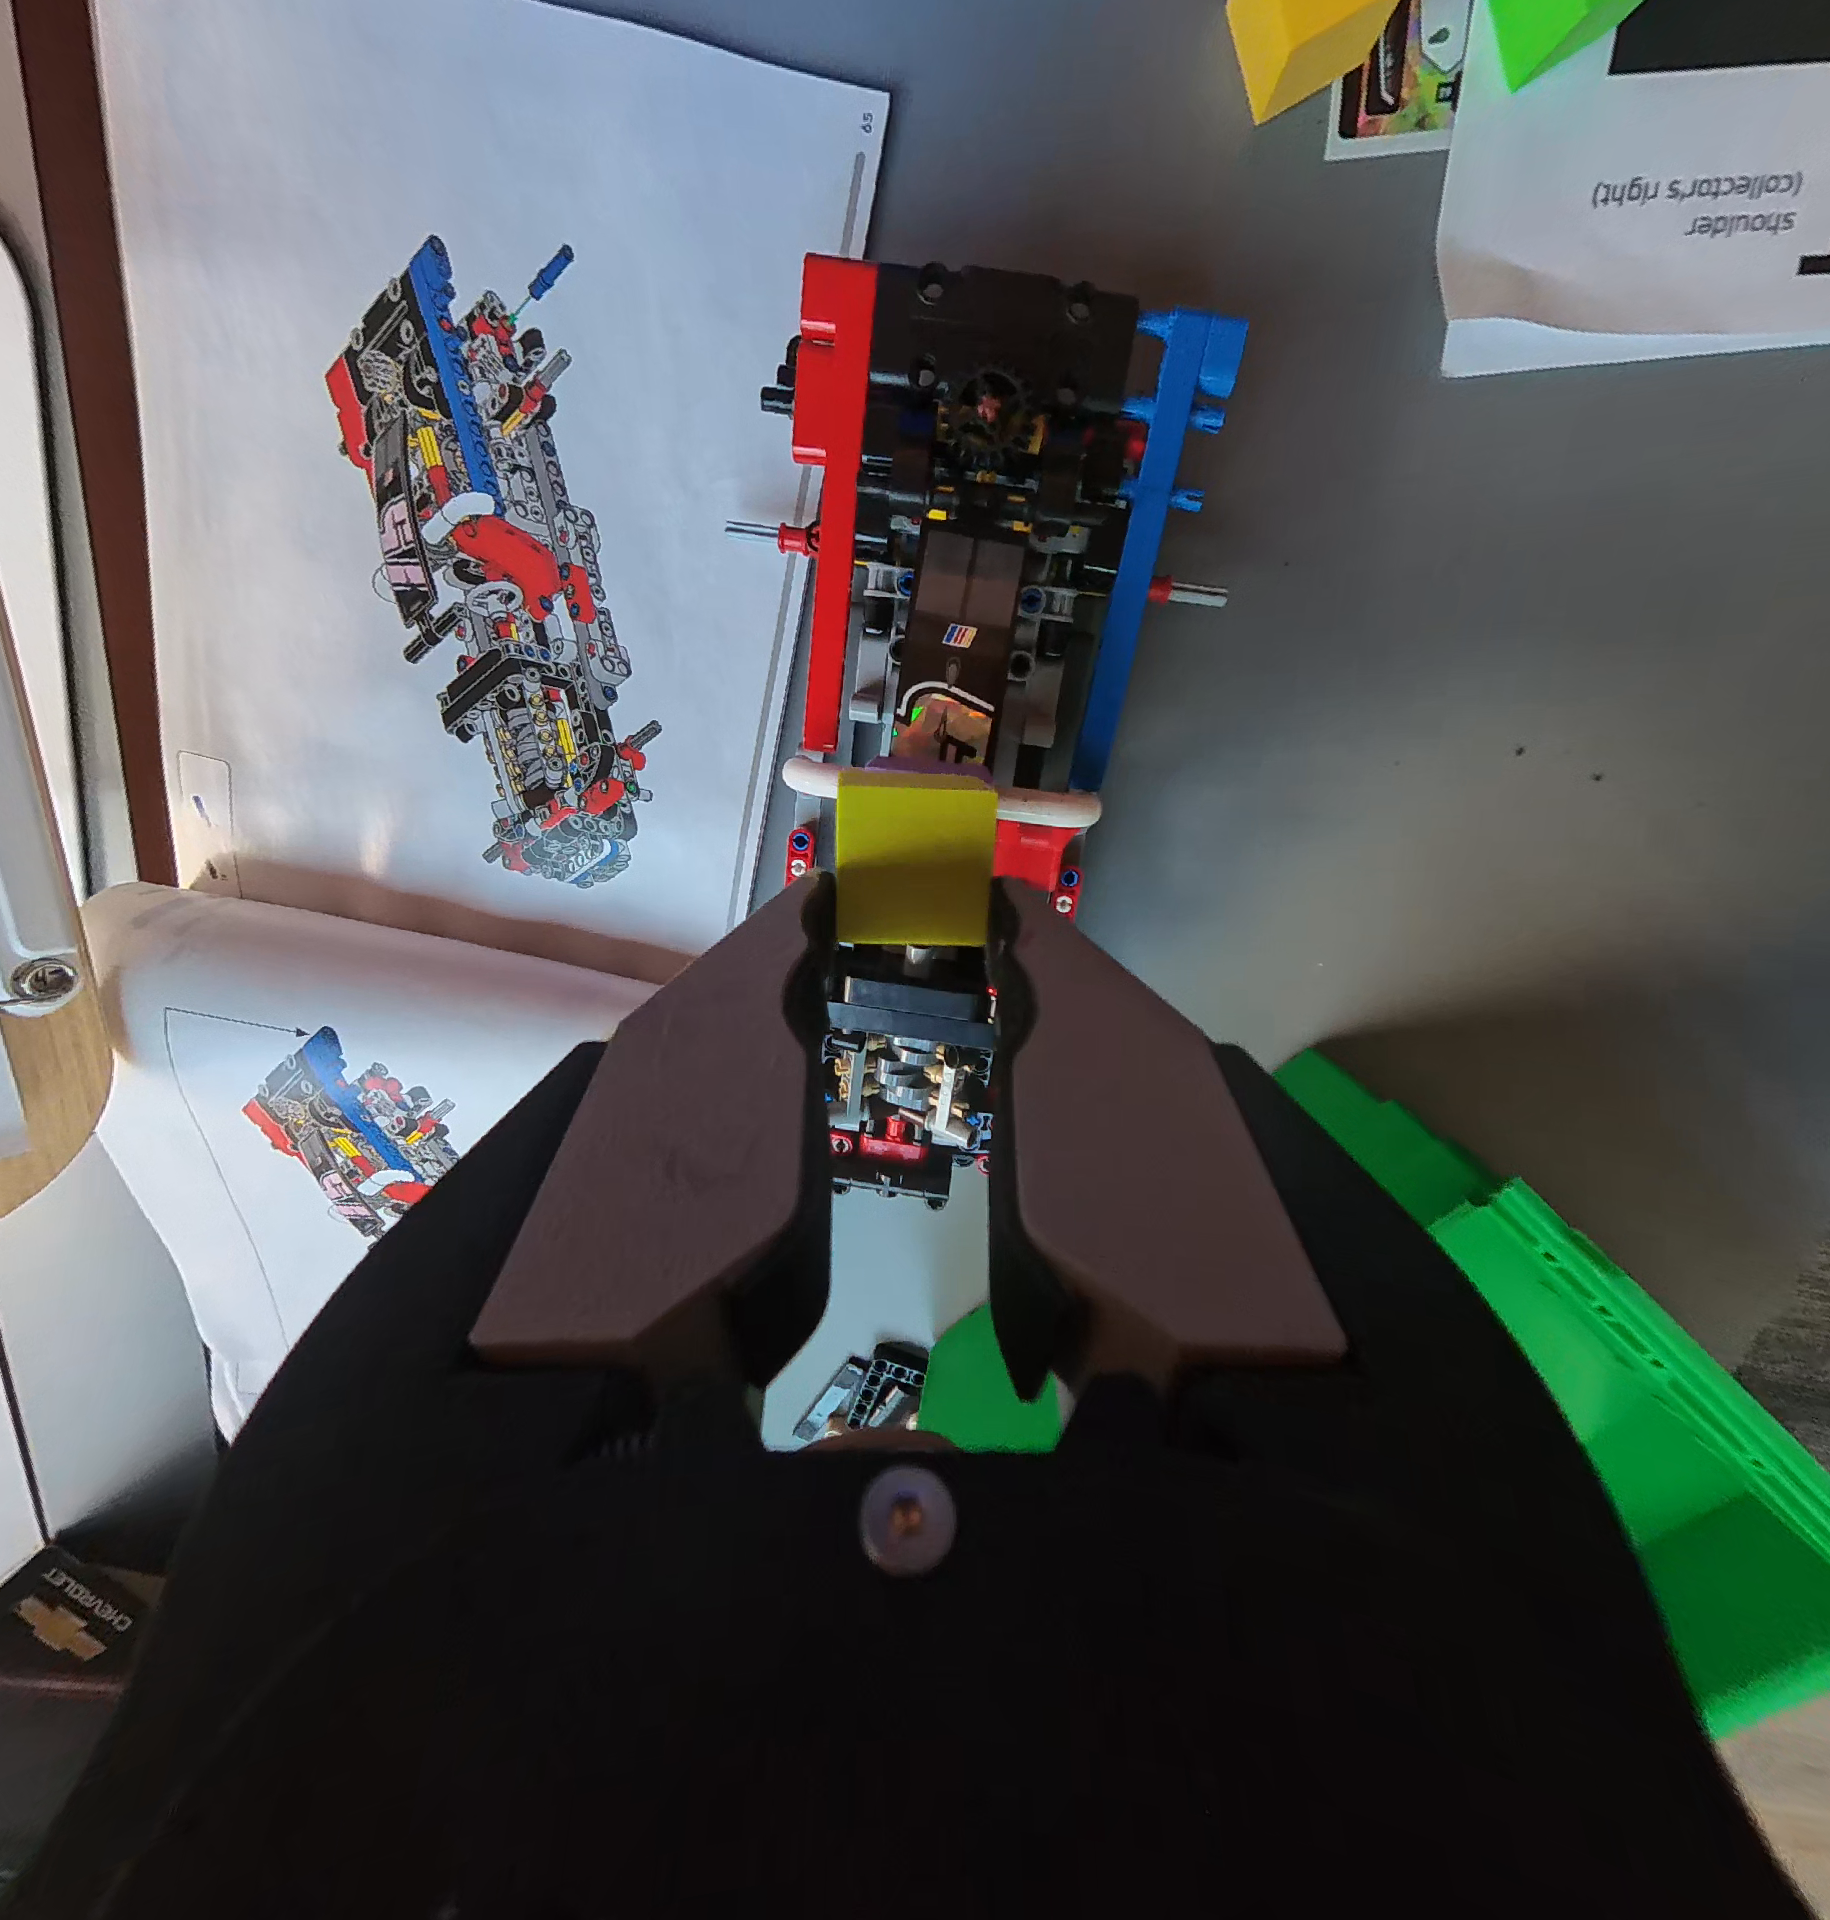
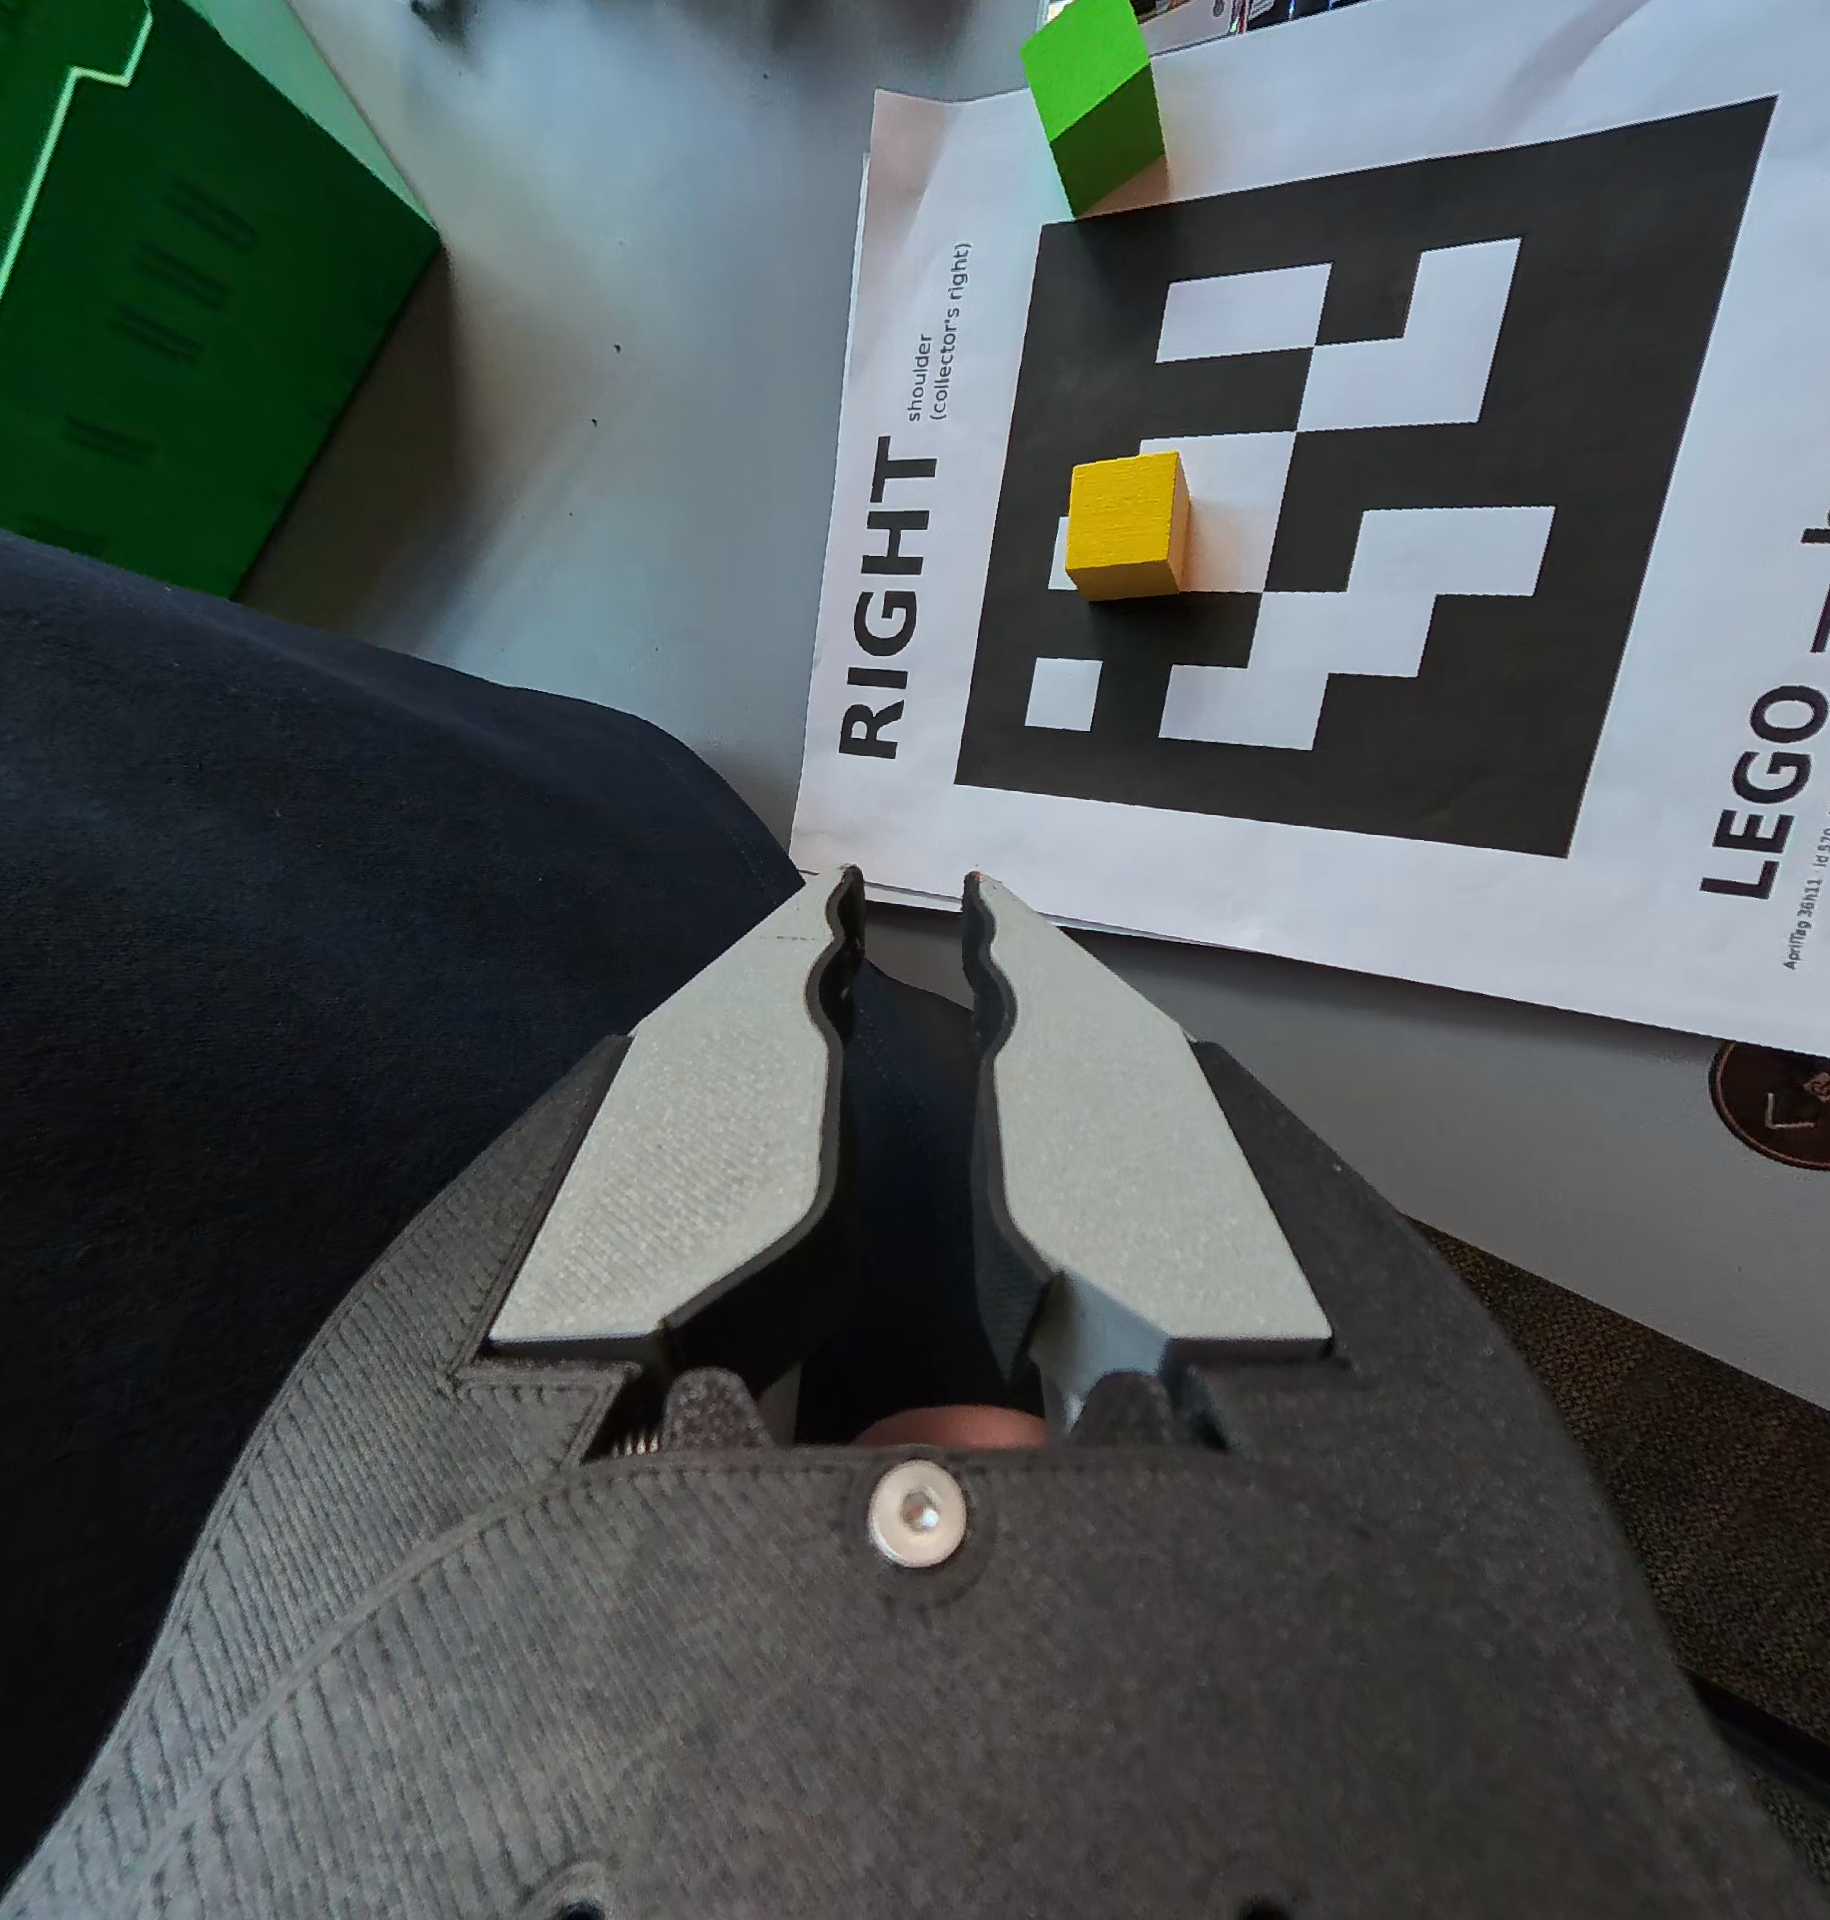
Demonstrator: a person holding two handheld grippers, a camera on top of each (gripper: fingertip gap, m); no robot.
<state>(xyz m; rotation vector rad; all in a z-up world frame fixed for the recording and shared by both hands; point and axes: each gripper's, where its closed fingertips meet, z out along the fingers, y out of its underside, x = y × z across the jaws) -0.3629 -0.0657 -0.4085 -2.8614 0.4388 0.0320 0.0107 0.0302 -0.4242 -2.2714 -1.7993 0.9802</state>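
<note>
Left hand-held gripper (image 1: 912, 914): clamped on yellow block (image 1: 913, 868), above brick-built chassis (image 1: 978, 540). Right hand-held gripper (image 2: 909, 896): slightly parted, empty, beside printed sheet (image 2: 1306, 894).

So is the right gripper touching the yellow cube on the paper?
Apart. The right wrist view shows the right gripper open at the paper's near edge, with the yellow cube farther up the sheet.

printed sheet (image 2: 1306, 935): black lettering | booklet page (image 1: 475, 156): page number
</note>
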